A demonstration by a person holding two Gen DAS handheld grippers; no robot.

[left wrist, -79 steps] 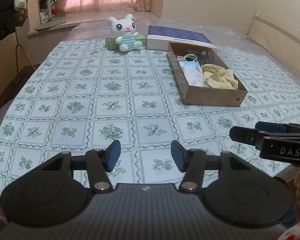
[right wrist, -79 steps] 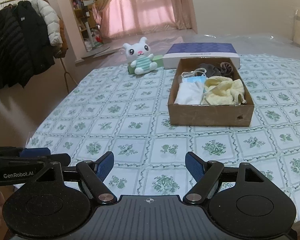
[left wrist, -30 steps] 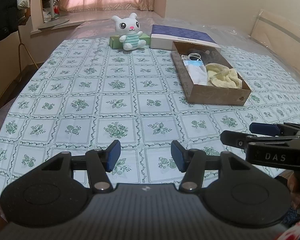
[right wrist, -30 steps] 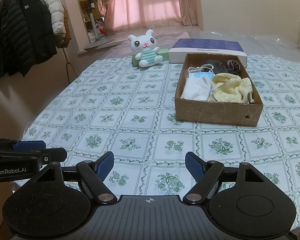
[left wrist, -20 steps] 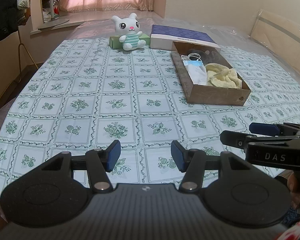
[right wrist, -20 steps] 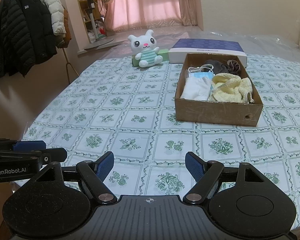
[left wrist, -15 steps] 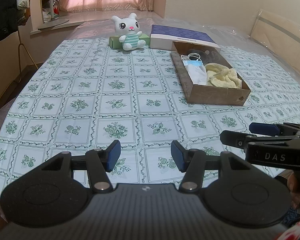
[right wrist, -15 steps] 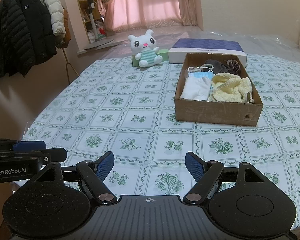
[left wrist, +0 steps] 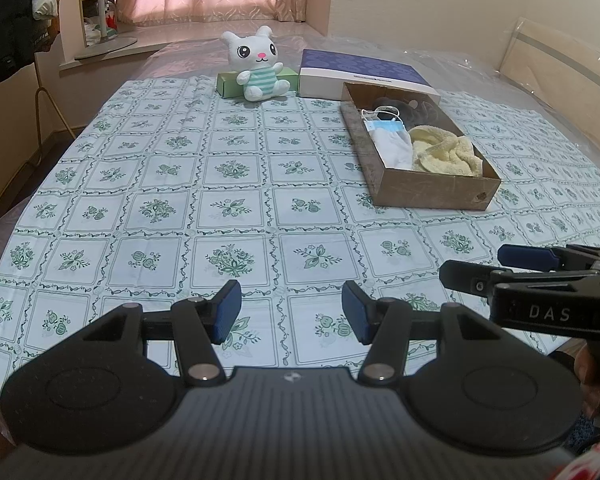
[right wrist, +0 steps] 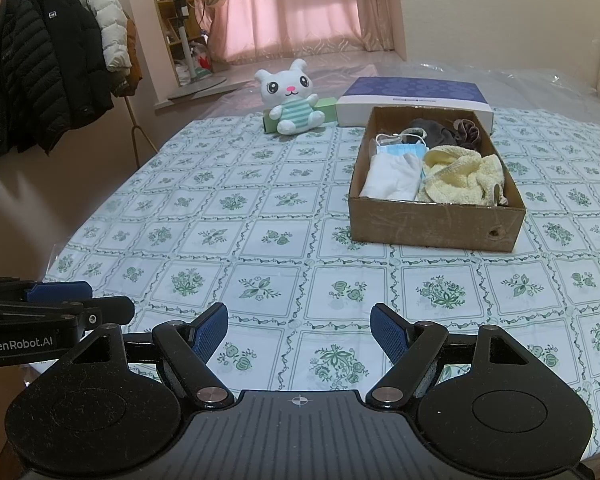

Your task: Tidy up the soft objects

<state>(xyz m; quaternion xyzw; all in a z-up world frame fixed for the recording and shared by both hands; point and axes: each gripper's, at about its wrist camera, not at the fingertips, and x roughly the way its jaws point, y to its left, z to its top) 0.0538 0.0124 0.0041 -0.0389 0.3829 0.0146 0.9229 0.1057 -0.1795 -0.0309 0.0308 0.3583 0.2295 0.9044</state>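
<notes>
Both hand-held grippers, left (left wrist: 291,311) & right (right wrist: 299,334), hung over the near edge of the cloth-covered bed (left wrist: 236,208) w/ jaws apart, nothing between the pads. Cardboard box (right wrist: 436,222) sat ahead-right holding yellow towel (right wrist: 462,178), white cloth (right wrist: 392,178), face mask (right wrist: 402,148) & dark items. Plush bunny (right wrist: 290,98) sat upright at the far edge, against a green box (left wrist: 228,82).

A white tablecloth with green floral squares (right wrist: 260,216) covers the counter, over a clear plastic sheet (left wrist: 480,68) that shows past its far edge. At the far side a flat purple-topped white box (right wrist: 414,96) lies beside a small green carton (right wrist: 324,109). On the left, black and white puffer jackets (right wrist: 40,60) hang on a metal clothes rack (right wrist: 138,136). Pink curtains (right wrist: 300,4) cover the window, with a wooden bookshelf (right wrist: 172,8) and a standing fan (right wrist: 188,32) beside them.
</notes>
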